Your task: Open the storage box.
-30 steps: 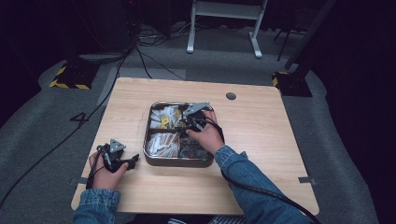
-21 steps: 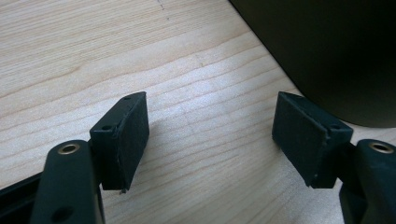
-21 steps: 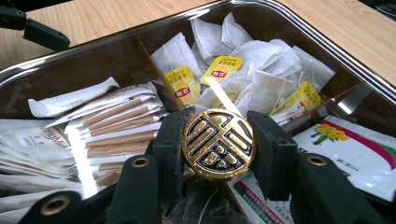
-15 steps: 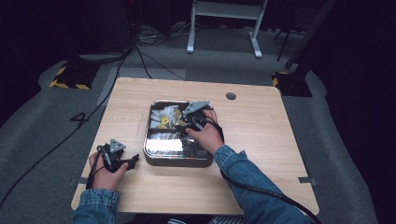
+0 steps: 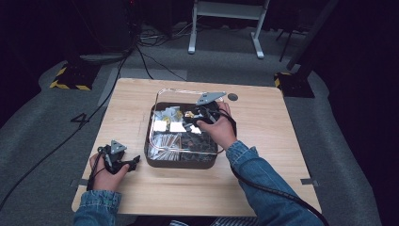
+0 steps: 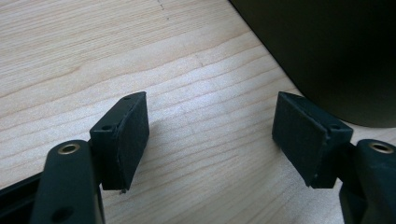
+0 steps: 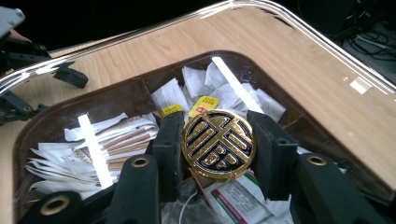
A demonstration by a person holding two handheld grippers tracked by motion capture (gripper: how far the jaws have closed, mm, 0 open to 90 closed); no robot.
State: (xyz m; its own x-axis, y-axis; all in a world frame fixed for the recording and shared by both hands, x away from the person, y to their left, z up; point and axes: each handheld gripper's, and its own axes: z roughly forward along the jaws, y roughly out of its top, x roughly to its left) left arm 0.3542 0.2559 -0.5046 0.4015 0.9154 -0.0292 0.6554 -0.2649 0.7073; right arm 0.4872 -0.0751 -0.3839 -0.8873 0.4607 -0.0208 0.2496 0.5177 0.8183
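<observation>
I am clamping my right gripper [image 7: 217, 149] on a round gold-and-black embossed coin [image 7: 218, 144], holding it above the paper packets [image 7: 116, 135] in the dark rounded tray [image 7: 327, 70]. My left gripper [image 6: 210, 135] is resting with its jaws apart on the pale wooden table [image 6: 93, 56], beside the tray.

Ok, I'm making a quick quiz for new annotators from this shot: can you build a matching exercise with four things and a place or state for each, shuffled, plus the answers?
Things:
1. gold and black disc
2. left gripper
3. right gripper
4. tray

Places or states:
A. jaws apart, nothing between them, low over the bare wooden table
B. mid-table, holding paper packets
C. clamped between two black pads
D. over the tray, shut on a round piece

Pairs: 1-C, 2-A, 3-D, 4-B
</observation>
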